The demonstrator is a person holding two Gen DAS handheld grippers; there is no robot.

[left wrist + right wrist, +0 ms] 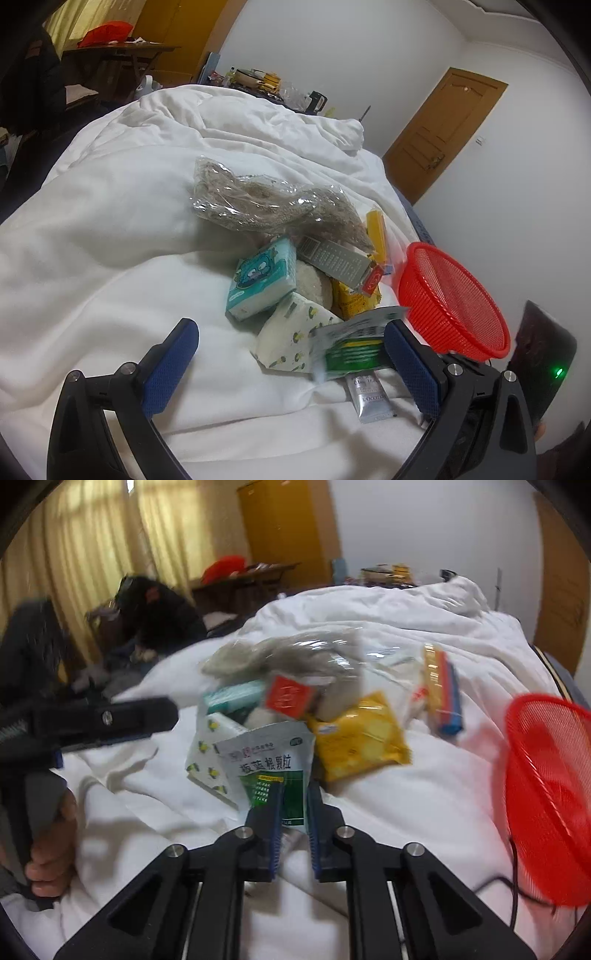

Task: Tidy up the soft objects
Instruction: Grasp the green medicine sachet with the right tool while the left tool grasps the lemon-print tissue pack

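The right tongs [293, 805] are clamped on the lower edge of a green-and-white granule sachet [267, 764], which sits at the near edge of the pile on the bed [424, 812]. It looks light, limp and slick, so a pinch on the sealed edge seems safest. The left tongs [291, 354] stand apart, holding nothing. The red basket [546, 812] is cut off; the lower packets are half hidden.

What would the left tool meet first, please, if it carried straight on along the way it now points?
Probably the white tissue pack with small green-and-yellow prints, which lies between the open fingers of the left tool; the teal tissue pack with a blue cartoon face sits just beyond. Depth is hard to judge through the fisheye lens.
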